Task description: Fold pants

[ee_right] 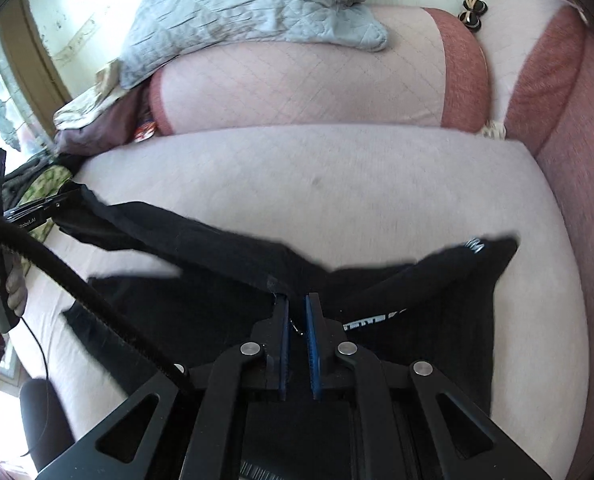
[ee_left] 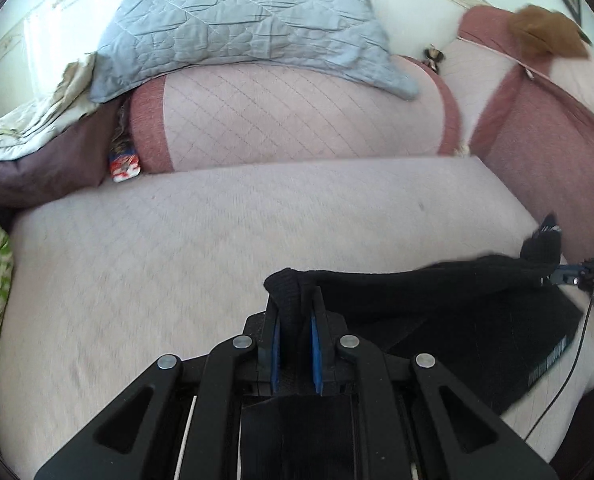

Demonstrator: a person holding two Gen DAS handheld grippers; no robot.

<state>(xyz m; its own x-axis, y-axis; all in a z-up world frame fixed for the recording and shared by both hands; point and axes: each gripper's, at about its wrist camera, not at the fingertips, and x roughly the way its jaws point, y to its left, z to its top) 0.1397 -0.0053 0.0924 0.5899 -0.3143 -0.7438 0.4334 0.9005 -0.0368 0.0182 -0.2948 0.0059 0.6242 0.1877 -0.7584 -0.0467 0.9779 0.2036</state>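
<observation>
- Black pants (ee_right: 397, 300) lie on the pale pink quilted sofa seat (ee_left: 177, 260), one edge lifted taut between the two grippers.
- Left gripper (ee_left: 296, 300): jaws clamped on a bunched ribbed hem or cuff.
- Right gripper (ee_right: 296, 300): jaws pinched on a fabric edge, narrow gap showing.
- Judgement: light, limp knit that sags and drapes; grip seams or hems, keep tension so the fold lands flat.
- White lettering (ee_right: 373, 320) on fabric; grey quilted blanket (ee_left: 237, 20) on the backrest.
</observation>
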